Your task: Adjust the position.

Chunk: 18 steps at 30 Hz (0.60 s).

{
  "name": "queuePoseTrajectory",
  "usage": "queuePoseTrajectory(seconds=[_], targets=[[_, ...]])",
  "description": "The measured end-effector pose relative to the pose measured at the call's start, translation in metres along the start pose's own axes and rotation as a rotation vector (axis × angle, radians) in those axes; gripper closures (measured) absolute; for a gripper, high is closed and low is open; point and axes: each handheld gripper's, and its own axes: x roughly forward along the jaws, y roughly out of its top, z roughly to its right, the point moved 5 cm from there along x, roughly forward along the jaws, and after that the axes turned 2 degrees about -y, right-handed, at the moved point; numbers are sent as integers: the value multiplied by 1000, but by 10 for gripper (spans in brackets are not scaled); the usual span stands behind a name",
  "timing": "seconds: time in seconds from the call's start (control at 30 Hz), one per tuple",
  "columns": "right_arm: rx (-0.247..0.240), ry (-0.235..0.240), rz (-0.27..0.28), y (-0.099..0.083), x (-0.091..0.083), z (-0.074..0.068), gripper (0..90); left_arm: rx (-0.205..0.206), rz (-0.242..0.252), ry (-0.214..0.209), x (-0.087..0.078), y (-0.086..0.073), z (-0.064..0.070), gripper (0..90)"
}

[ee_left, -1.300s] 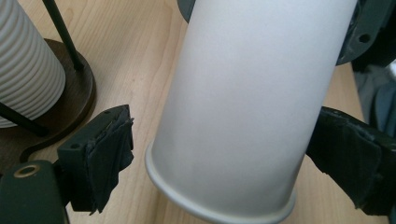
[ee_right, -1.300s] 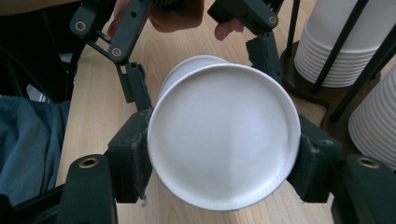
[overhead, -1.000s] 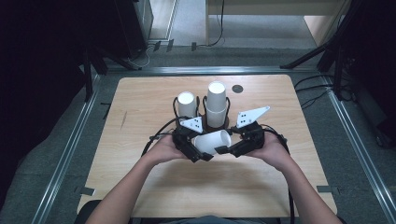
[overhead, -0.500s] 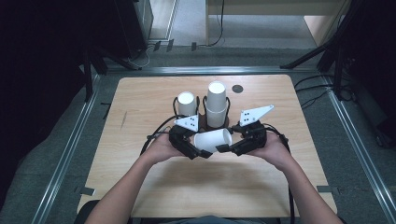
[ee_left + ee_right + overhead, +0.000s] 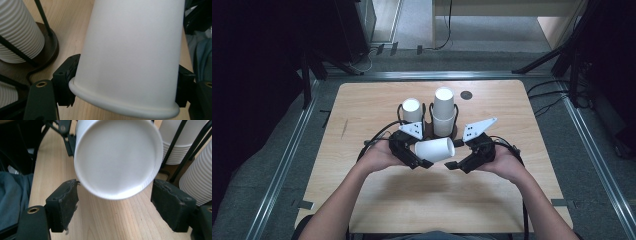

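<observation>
the left gripper [image 5: 421, 161] clamps its jaws on the rim end of a white paper cup [image 5: 435, 149] held sideways above the bench [image 5: 362, 105], base toward three o'clock, so the right gripper [image 5: 458, 165], jaws spread, can take it.

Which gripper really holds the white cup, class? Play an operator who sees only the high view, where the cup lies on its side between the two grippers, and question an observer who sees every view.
Observer: The left gripper holds it. In the left gripper view its fingers press the cup from both sides, just above the rolled rim.
Operator: Is the right gripper gripping it as well?
Observer: No. The right gripper is open, with its fingers spread wide on either side of the cup's flat base and not closed on it.
Operator: Are the stacked cups smooth?
Observer: No. The stack in the left gripper view has ribbed sides.
</observation>
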Motion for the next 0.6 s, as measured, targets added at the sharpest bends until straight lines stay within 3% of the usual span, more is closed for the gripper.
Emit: queuePoseTrajectory(seconds=[0.4, 0.6], targets=[[-12, -16, -47, -6, 6, 3, 219, 1, -55, 21, -3, 2, -9, 259], [-7, -31, -57, -7, 8, 4, 217, 13, -119, 13, 3, 1, -12, 258]])
